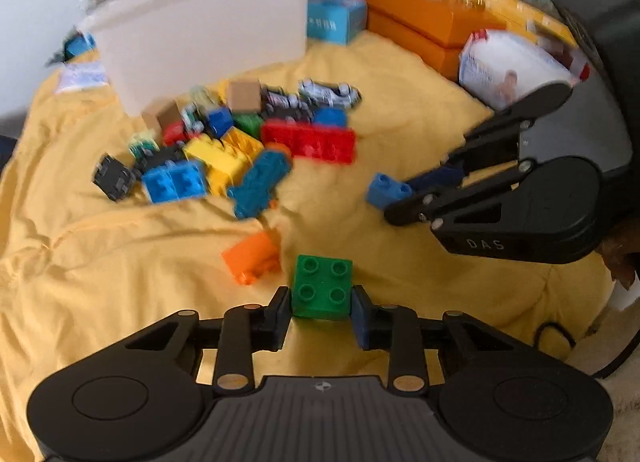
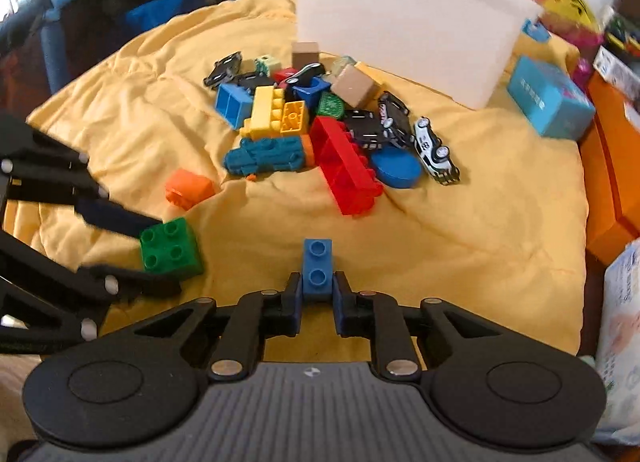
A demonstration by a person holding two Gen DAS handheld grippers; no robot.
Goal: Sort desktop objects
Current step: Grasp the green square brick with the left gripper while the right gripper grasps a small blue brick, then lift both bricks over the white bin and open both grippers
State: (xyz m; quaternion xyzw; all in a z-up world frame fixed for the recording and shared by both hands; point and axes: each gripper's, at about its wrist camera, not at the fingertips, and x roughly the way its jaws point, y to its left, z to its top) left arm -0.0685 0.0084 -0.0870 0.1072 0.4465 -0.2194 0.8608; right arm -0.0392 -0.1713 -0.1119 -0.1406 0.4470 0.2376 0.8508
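My left gripper [image 1: 321,304] is shut on a green four-stud brick [image 1: 322,286], held above the yellow cloth [image 1: 120,282]; it also shows in the right wrist view [image 2: 170,248]. My right gripper [image 2: 317,292] is shut on a small blue two-stud brick [image 2: 317,268], which shows in the left wrist view [image 1: 388,189] at the right. A pile of bricks and toy cars lies ahead, with a long red brick [image 1: 310,139] [image 2: 344,165], yellow bricks [image 2: 266,113] and a lone orange brick [image 1: 252,256] [image 2: 188,187]. A white bin [image 1: 200,37] [image 2: 400,21] stands behind the pile.
A light blue box [image 1: 336,19] [image 2: 550,99] sits beside the bin. Orange boxes [image 1: 424,21] and a white packet [image 1: 508,65] line the right side. A dark folding frame [image 2: 80,1] stands at the back left of the right wrist view.
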